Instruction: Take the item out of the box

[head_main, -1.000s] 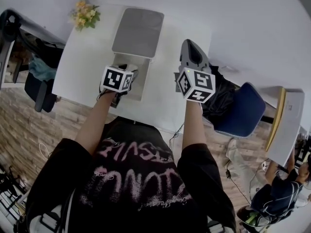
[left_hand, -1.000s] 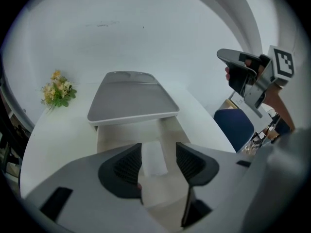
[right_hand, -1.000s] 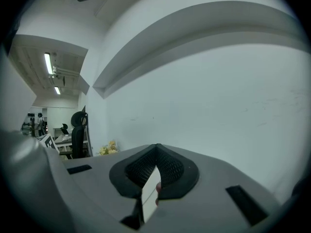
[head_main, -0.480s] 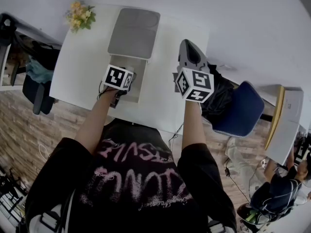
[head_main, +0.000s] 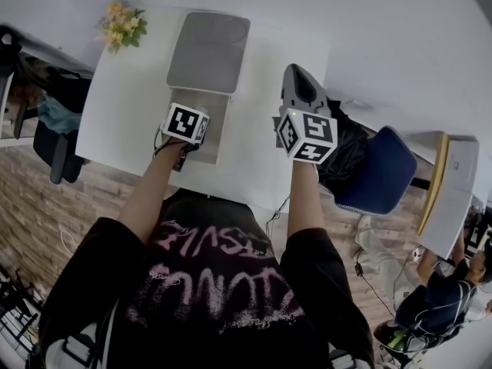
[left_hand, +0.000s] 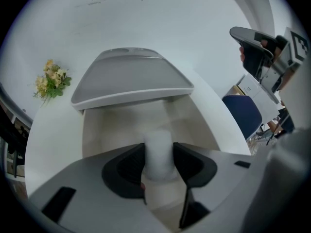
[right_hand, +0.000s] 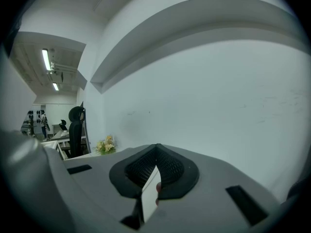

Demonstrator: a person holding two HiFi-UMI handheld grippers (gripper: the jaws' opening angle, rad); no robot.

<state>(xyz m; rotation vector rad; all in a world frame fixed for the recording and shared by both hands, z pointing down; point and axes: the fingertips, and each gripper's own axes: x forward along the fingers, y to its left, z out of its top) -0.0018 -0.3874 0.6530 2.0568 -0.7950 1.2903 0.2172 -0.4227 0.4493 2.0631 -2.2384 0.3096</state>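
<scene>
An open grey box [head_main: 217, 129] lies on the white table [head_main: 257, 156], its lid [head_main: 209, 52] folded back on the far side. My left gripper [head_main: 198, 129] points steeply down into the box. In the left gripper view a white cylinder [left_hand: 158, 141] stands upright on the box floor between my left gripper's [left_hand: 159, 157] jaws. The jaws have just been closing, and both pads now touch the cylinder's sides. My right gripper [head_main: 297, 74] hovers over the table to the right of the box, aimed at the wall. Its jaws [right_hand: 156, 147] meet at the tips with nothing between them.
A small bunch of flowers [head_main: 119, 23] sits at the table's far left corner. A blue chair [head_main: 380, 171] stands off the table's right side. The box's side wall [left_hand: 97, 130] and raised lid [left_hand: 131, 79] hem in the left gripper.
My left gripper has sunk a little deeper into the box. The right gripper has stayed where it was.
</scene>
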